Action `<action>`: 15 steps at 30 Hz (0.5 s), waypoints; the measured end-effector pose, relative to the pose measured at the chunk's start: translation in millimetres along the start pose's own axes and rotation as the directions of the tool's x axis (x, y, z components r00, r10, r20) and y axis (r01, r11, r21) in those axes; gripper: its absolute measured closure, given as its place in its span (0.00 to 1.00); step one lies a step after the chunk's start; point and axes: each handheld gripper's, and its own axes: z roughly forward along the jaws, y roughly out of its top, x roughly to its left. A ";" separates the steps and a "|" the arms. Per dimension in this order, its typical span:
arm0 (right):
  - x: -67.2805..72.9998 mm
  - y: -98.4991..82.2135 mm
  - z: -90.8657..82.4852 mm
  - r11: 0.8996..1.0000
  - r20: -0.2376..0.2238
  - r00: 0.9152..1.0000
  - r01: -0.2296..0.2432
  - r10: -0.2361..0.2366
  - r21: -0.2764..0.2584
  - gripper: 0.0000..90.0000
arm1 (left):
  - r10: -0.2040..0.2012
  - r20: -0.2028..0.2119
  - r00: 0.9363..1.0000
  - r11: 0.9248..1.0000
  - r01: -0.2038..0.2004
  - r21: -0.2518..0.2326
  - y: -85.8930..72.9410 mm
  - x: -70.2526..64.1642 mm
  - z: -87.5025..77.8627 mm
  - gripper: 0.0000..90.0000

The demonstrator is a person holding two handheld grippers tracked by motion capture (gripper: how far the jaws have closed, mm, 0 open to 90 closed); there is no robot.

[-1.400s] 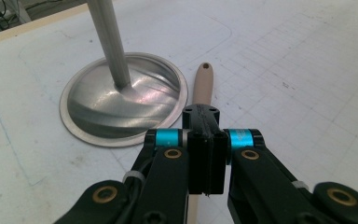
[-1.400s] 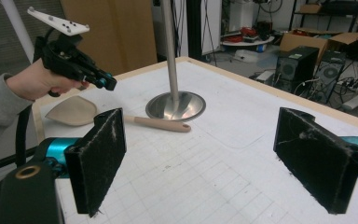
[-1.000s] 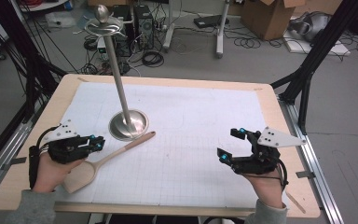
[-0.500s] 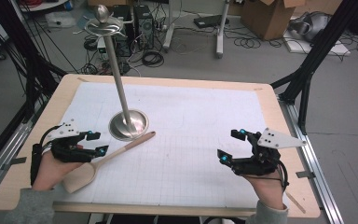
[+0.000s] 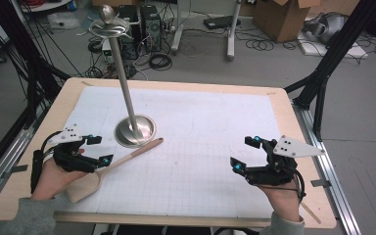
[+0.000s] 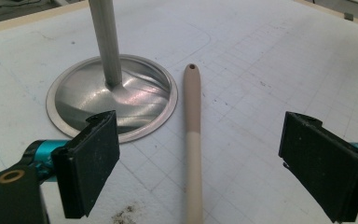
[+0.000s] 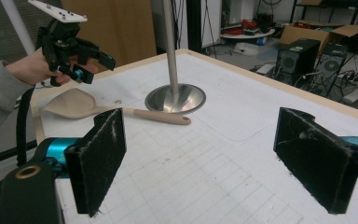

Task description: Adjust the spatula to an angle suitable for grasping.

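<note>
**Left tongs open over spatula handle**

High view: wooden spatula (image 5: 111,166) lies flat on the worktop (image 5: 284,105), blade near-left, handle tip touching or just beside the base of the steel stand (image 5: 134,131). Left tongs (image 5: 99,150) hover above the handle; their jaws have just been opening, nothing held. Right tongs (image 5: 245,154) sit well apart at the near right, jaws spread, empty, probably parked clear of the work.

Left gripper view: handle runs up the middle between the two pads (image 6: 91,161), clear of both. Hole end points at the stand's rim. Judgement: either a release or a line-up for a grasp; I cannot tell which.

Right gripper view: jaws wide, nothing between them. Far off, the spatula lies flat, with the left tongs above its blade end.
</note>
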 end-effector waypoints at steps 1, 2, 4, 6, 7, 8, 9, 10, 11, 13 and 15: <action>0.0 0.1 0.0 1.000 0.000 1.000 0.000 0.000 0.000 0.18 | -0.003 -0.001 1.000 1.000 0.003 0.000 -0.2 0.3 0.3 0.14; 0.0 0.0 0.1 1.000 -0.001 1.000 -0.002 0.002 0.001 0.18 | -0.006 0.000 1.000 1.000 0.006 -0.004 -0.4 0.3 0.8 0.14; -0.7 -0.4 0.1 1.000 -0.002 1.000 0.000 0.000 0.005 0.18 | -0.003 0.003 1.000 1.000 0.003 0.001 -0.7 0.3 1.4 0.14; -1.2 -0.7 0.4 1.000 0.000 1.000 0.001 -0.001 0.005 0.18 | 0.006 0.001 1.000 1.000 -0.006 0.006 -1.3 0.2 2.7 0.14; -1.1 -0.6 0.4 1.000 0.001 1.000 0.000 0.000 0.005 0.18 | 0.007 0.003 1.000 1.000 -0.007 0.012 -1.7 0.4 3.3 0.14; -1.0 -0.6 0.5 1.000 -0.002 1.000 0.004 -0.004 0.003 0.18 | 0.005 0.002 1.000 1.000 -0.005 0.014 -2.4 0.4 4.1 0.14; -0.4 -0.3 0.4 1.000 0.000 1.000 0.000 0.000 0.004 0.18 | 0.007 0.001 1.000 1.000 -0.007 0.019 -3.2 0.8 5.1 0.14; -0.6 -0.2 0.5 1.000 0.000 1.000 0.007 -0.007 0.003 0.18 | 0.005 0.001 1.000 1.000 -0.005 0.025 -4.0 0.8 6.5 0.14; -0.3 -0.2 0.6 1.000 0.000 1.000 0.004 -0.004 0.005 0.18 | 0.010 0.001 1.000 0.999 -0.010 0.033 -4.6 1.0 7.9 0.14; -0.7 -0.3 1.1 1.000 0.000 1.000 0.004 -0.004 0.004 0.18 | 0.015 0.009 1.000 0.999 -0.015 0.042 -5.8 0.6 10.5 0.14; -0.8 -0.6 1.8 1.000 -0.001 1.000 0.003 -0.003 0.007 0.18 | 0.017 0.018 1.000 0.999 -0.018 0.050 -6.5 -0.2 13.7 0.15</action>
